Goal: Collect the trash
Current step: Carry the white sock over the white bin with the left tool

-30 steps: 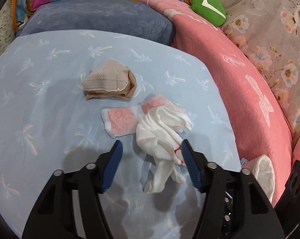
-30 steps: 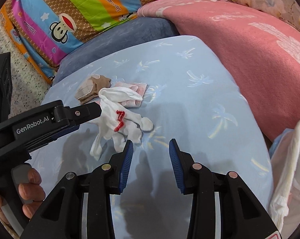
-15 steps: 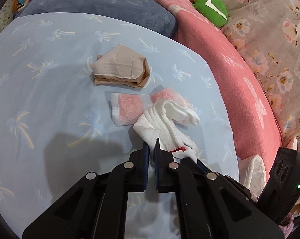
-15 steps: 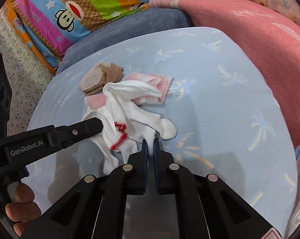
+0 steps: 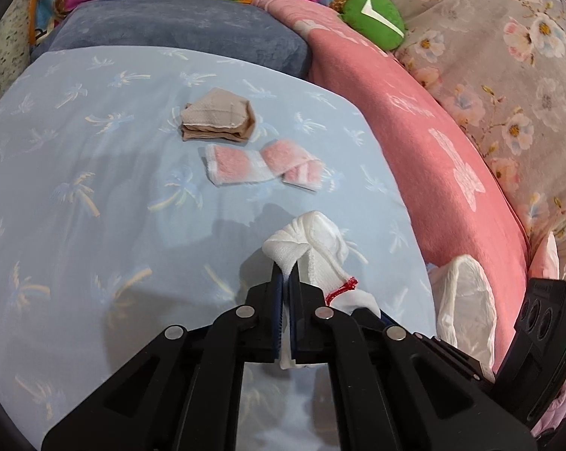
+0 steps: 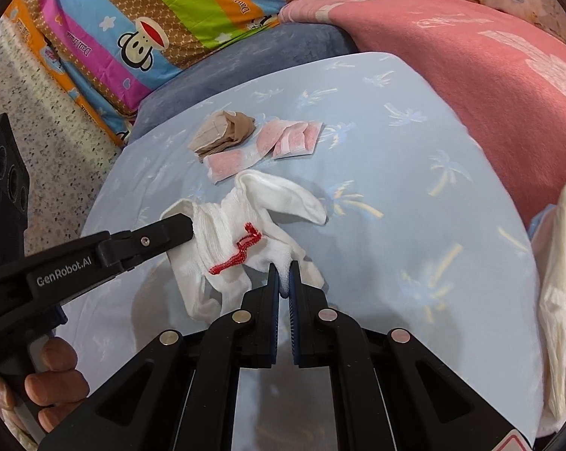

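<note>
Both tongs clenched on white glove [image 6: 245, 233]: left tongs [image 5: 286, 276] from side, right tongs [image 6: 283, 280] below.

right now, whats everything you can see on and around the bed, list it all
white gloves: one bundle, white with a red thread, lifted off the sheet, pinched by both grippers
pink socks: two pieces, pink and white, flat on the sheet
beige stockings: one folded bundle, beige, just beyond the pink socks
bed sheet: one, light blue with palm print
pink blanket: one, pink, along the right
grey-blue cushion: one, beyond the sheet
striped monkey-print quilt: one, multicolour, at the back
green plush: one, green, far right
white plastic bag: one, right edge
left gripper: black, shut
right gripper: black, shut
</note>
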### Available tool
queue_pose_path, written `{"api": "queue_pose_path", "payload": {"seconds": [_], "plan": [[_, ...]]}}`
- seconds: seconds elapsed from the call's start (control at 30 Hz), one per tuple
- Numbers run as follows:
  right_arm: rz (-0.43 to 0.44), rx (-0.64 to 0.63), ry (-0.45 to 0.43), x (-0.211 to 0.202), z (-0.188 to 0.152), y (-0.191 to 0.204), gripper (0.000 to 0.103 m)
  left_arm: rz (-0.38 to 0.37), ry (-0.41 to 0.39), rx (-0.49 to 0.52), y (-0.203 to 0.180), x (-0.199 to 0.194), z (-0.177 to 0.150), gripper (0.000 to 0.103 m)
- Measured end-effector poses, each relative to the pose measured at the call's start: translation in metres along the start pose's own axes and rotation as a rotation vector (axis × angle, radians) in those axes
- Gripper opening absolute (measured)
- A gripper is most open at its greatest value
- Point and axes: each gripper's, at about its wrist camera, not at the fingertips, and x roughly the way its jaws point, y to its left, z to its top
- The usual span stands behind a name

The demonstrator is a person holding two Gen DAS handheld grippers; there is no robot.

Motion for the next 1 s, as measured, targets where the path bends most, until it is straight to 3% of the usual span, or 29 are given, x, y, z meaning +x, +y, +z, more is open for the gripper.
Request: {"api": "queue_pose_path", "payload": {"seconds": [0.6,1.0], "plan": [[-0.031,0.078,-0.223,-0.133,-0.010,-0.051,0.005,-0.058,-0.050,0.189,-0.095,-0.027,-0.024,0.002],[-0.067,0.146,-0.321,-0.190,-0.020,-0.097,0.005,-0.096,-0.048,0.314,-0.157,-0.026,-0.040,0.002]]}}
